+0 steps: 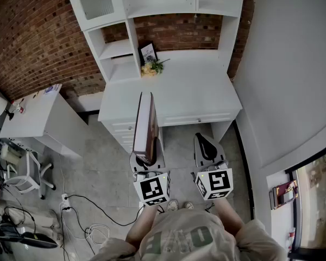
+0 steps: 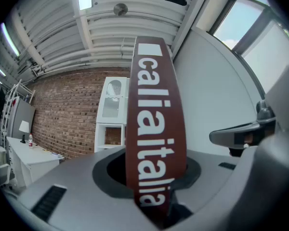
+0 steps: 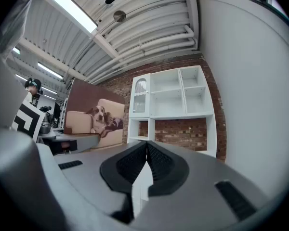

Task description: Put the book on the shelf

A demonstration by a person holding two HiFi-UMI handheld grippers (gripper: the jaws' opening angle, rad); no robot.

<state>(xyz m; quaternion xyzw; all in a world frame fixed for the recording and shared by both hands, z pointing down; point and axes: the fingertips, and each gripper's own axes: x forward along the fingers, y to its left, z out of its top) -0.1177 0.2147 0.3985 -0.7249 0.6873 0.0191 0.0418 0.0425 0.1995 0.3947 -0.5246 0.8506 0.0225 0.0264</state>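
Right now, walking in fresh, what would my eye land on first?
A large dark red book stands on edge, clamped between the jaws of the left gripper, mid-picture. Ahead, a white shelf unit stands against a brick wall; the right gripper beside the book is shut and empty.

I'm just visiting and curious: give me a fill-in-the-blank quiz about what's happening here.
The left gripper is clamped on a ____. The right gripper has its jaws ____, holding nothing. Behind the white shelf unit stands a wall of ____.
Missing words: book; shut; brick.
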